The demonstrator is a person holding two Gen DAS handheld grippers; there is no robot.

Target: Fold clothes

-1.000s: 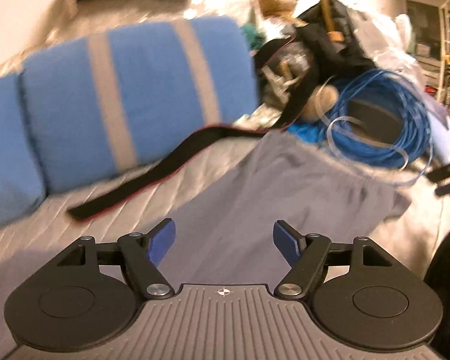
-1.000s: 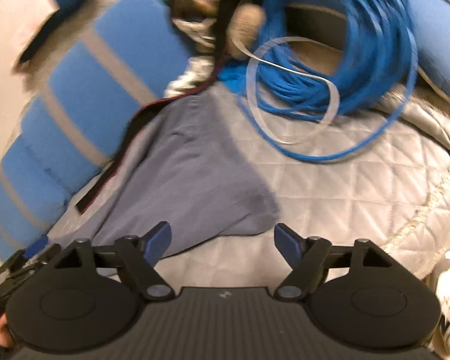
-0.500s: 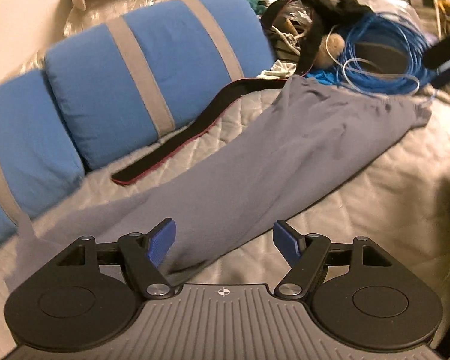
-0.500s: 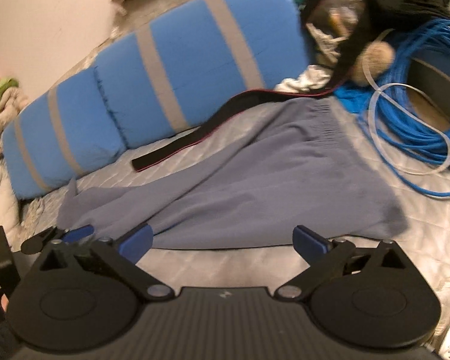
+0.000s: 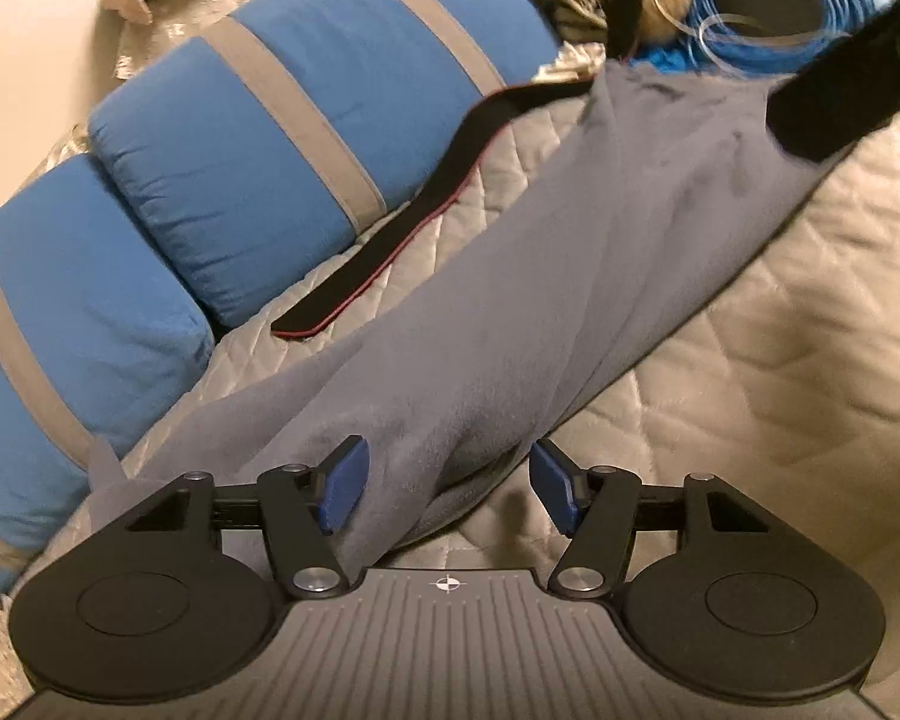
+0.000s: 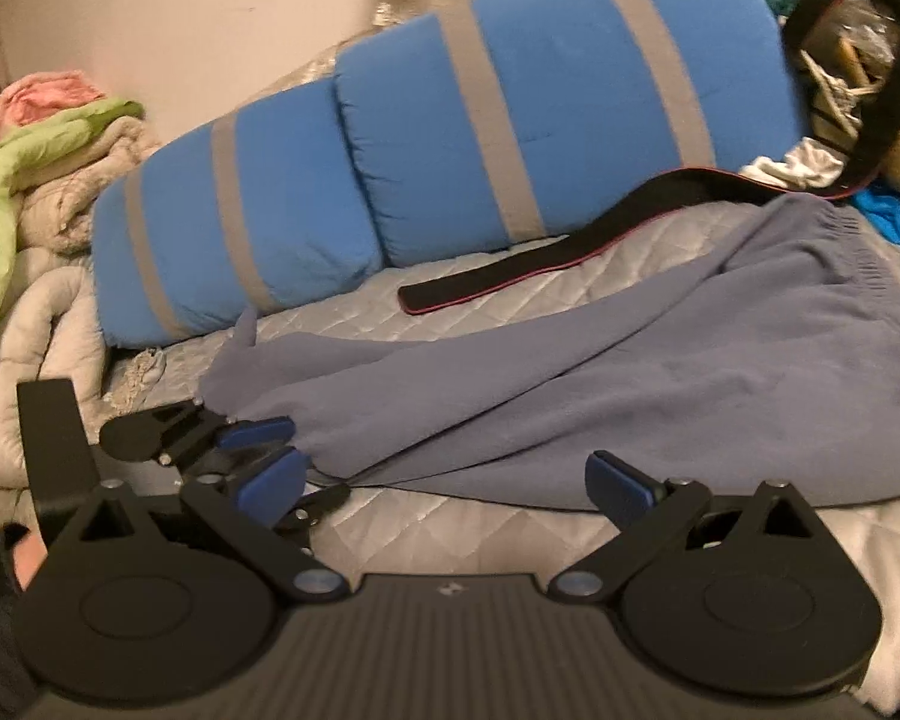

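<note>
Trousers (image 5: 570,276), grey and soft, lie stretched across the quilted bed (image 5: 780,372), waistband towards the blue cable coil (image 5: 774,6), leg end towards me; behind them a black strap (image 5: 402,252) lies along the front of the blue pillows (image 5: 306,120) with grey stripes. My left gripper (image 5: 447,483) has its fingers (image 5: 343,483) about the leg end of the trousers: the jaws have just been closing, a fold of the cloth stands between them, the left pad touches it and the right pad stands just beside it, not yet pressing. My right gripper (image 6: 444,483) is spread to its widest over the near edge of the trousers and holds nothing; in its view the left gripper (image 6: 258,450) shows at the leg end; crumpled green and pink cloth (image 6: 24,138) lies at far left.
</note>
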